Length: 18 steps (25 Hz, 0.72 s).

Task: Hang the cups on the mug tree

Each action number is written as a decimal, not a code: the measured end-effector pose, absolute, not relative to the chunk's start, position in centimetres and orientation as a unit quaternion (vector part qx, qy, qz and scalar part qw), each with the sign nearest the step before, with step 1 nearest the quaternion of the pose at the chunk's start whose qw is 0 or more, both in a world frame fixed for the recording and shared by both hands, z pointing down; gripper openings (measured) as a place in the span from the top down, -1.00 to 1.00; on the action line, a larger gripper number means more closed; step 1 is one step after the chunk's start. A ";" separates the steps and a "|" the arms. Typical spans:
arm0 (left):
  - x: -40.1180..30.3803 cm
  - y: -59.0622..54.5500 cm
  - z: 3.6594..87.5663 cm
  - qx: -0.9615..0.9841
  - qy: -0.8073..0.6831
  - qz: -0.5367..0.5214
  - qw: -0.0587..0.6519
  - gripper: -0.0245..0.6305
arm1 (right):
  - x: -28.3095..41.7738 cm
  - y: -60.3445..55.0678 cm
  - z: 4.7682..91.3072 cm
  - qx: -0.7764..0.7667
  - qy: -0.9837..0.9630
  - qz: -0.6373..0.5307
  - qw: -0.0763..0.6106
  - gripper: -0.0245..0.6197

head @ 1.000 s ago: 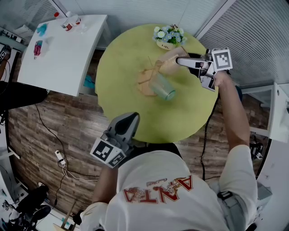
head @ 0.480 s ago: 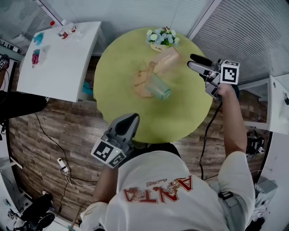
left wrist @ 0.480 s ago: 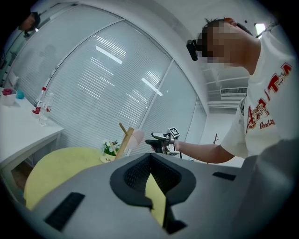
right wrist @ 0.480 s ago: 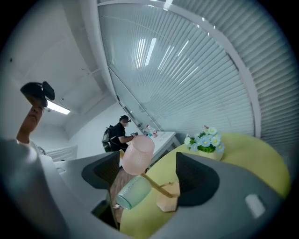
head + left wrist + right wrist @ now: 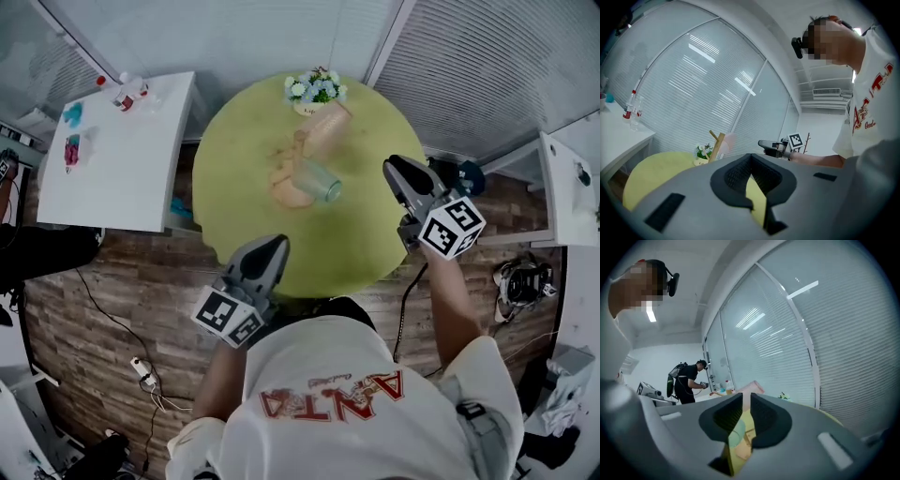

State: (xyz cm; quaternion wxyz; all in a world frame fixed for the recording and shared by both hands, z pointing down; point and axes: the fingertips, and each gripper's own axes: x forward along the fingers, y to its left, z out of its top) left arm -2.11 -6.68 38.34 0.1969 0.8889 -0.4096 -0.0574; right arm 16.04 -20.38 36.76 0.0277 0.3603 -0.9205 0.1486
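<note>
Pink cup [image 5: 328, 127] and clear teal cup [image 5: 321, 181] hang on the mug tree [image 5: 298, 155] on the round green table [image 5: 234, 141]; right gripper [image 5: 394, 169] has just been closing to a narrow slit, nothing between; left gripper [image 5: 270, 248] holds its jaws together, empty

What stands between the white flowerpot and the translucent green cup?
In the head view, a pale pink cup on the wooden mug tree lies between the white flowerpot and the translucent green cup.

Matt yellow-green tabletop [image 5: 234, 220], pale wooden mug tree [image 5: 289, 192], translucent green cup [image 5: 322, 182], wood-grain floor [image 5: 112, 277], smooth white side table [image 5: 122, 159]
</note>
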 end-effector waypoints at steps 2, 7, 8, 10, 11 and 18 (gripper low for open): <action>-2.1 -6.5 37.6 0.896 -0.401 -0.052 0.185 0.90 | 15.8 -18.1 36.2 0.382 -0.912 0.147 0.003 0.86; -2.2 -6.1 35.6 0.913 -0.377 -0.038 0.150 0.90 | 14.4 -13.2 35.4 0.410 -0.903 0.128 -0.019 0.92; -2.3 -6.1 35.2 0.916 -0.374 -0.036 0.143 0.90 | 13.9 -12.3 35.1 0.412 -0.903 0.121 -0.018 0.92; -2.5 -6.0 34.3 0.919 -0.369 -0.036 0.135 0.90 | 12.9 -10.6 34.5 0.417 -0.903 0.106 -0.013 0.92; -2.6 -6.0 33.9 0.920 -0.367 -0.038 0.133 0.90 | 12.4 -9.8 34.1 0.418 -0.903 0.097 -0.010 0.92; -3.7 -4.9 31.7 0.926 -0.355 -0.046 0.117 0.90 | 9.6 -6.7 31.0 0.427 -0.902 0.063 -0.013 0.92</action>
